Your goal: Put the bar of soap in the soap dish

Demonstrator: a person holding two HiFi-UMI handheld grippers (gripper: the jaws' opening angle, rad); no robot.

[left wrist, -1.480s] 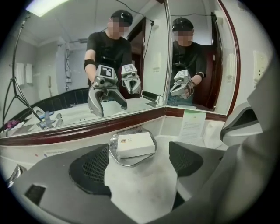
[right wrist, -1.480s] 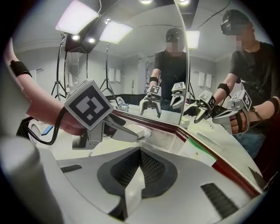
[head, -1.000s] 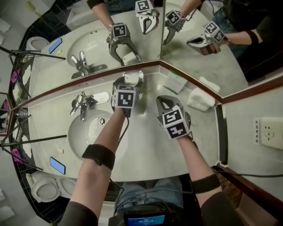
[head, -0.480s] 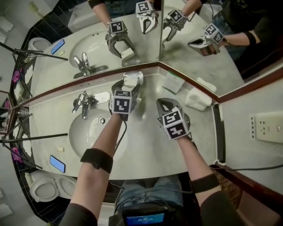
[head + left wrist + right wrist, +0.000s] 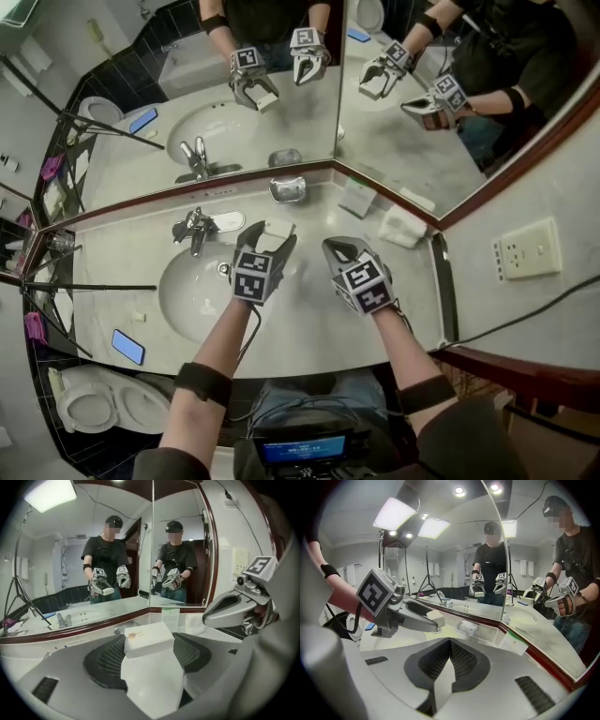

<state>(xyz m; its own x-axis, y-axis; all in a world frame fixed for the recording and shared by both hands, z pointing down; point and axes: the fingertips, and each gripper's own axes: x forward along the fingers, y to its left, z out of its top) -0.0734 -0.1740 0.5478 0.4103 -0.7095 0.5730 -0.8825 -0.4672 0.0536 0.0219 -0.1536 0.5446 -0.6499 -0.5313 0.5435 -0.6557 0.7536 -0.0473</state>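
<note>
Left gripper [image 5: 273, 233] hangs over the countertop [image 5: 309, 330] just right of the sink basin [image 5: 192, 291]. Its jaws have just been closing and are now clamped on the bar of soap [image 5: 147, 638], a white boxed bar held across the pads and clear of the surface. Right gripper [image 5: 330, 247] floats just to the right, apart from the left one, with its jaws pressed together and nothing between them.

Nearest, the counter's front edge curves along the person's body, and a bare stretch of stone lies under both grippers. To the left the basin's rim falls away, and a phone [image 5: 127, 346] lies past it at the near left.

Farther off, the faucet [image 5: 195, 230] stands at the basin's far side, left of the left gripper.

The soap dish [image 5: 288, 189] sits on the far strip of counter at the foot of the mirror [image 5: 281, 103]. It is beyond the left gripper's tips, a little to the right, and apart from the held bar, with open counter between them. To the right of the dish are a card [image 5: 357, 197] and then a folded white towel [image 5: 401, 226].

The mirror's two panels meet in a corner just right of the dish, and their dark red frame closes off the far side.
</note>
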